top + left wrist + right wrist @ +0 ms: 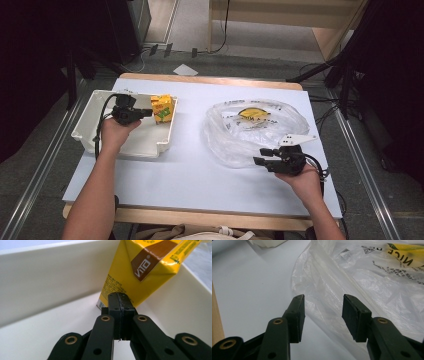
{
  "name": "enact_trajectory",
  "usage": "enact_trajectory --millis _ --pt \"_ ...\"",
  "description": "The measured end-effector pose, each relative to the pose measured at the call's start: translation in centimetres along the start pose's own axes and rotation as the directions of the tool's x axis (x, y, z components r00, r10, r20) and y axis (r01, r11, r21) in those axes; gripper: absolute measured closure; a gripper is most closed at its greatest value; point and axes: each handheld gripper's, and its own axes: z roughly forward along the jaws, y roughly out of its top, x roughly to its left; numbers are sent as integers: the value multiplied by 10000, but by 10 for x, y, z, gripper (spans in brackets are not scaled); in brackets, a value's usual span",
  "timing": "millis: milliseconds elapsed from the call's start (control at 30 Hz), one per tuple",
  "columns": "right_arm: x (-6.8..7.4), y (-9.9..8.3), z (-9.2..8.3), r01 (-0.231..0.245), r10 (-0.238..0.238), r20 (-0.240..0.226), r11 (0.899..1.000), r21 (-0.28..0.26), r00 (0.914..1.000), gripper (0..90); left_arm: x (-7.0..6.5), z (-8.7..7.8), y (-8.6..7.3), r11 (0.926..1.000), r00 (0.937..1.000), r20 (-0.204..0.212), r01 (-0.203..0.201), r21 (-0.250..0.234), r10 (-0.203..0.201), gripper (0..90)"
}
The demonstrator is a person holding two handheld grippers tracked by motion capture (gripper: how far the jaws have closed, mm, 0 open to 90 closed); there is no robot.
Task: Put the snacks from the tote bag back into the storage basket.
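A yellow drink carton stands in the far right corner of the white tray. In the left gripper view the carton leans against the tray wall. My left gripper is inside the tray just left of the carton, its jaws shut with nothing between them. A clear plastic bag with yellow print lies on the table's right half. My right gripper stands open at the bag's near edge, the bag's film ahead of the jaws.
The white-topped table has a wooden rim at front and back. Black stands and cables flank it on the floor. Bare tabletop lies between the tray and the bag and along the near edge.
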Motion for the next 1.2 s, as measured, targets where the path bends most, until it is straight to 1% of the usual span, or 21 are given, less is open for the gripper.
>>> enact_trajectory --millis 67,133,200,267,367,433,467,567,633,833,967,1200 --pt "0 0 -1 -27 27 14 10000 -13 10000 544 -1 -4 -1 10000 10000 -3 -68 50 68 900" --pt "-1 -1 -3 -35 35 43 10000 -50 10000 545 -3 -10 -3 9997 9998 -27 -221 135 222 900" --pt "-1 -1 -3 -40 40 83 10000 -65 10000 544 -6 -15 -6 9989 9991 53 -412 206 411 900" --pt "-2 -1 -3 -47 48 81 10000 -60 10000 544 -9 -21 -8 9984 9982 201 -559 121 556 900" --pt "-1 0 -2 11 -10 49 10000 -68 10000 544 -12 -23 -8 9983 9970 504 -587 17 585 900" --pt "-1 1 -1 35 -35 13 10000 -58 10000 545 -14 -20 -8 9979 9959 657 -634 90 627 900" --pt "-1 1 -1 41 -41 8 10000 -50 10000 544 -15 -18 -9 9975 9958 616 -694 126 685 900" --pt "-1 2 0 11 -11 -6 10000 -43 10000 544 -17 -11 -9 9963 9948 669 -790 328 766 900" --pt "-1 2 1 49 -49 -35 10000 -6 10000 545 -17 -4 -9 9959 9934 835 -820 390 786 900" --pt "-1 1 0 38 -38 -39 10000 24 10000 546 -12 9 -8 9948 9945 777 -761 683 707 900" --pt "-1 0 0 -5 5 -13 10000 23 10000 546 -12 12 -7 9947 9951 673 -775 682 729 900" --pt "-1 0 0 20 -20 -23 10000 12 10000 546 -8 13 -7 9973 9974 543 -501 537 472 900"
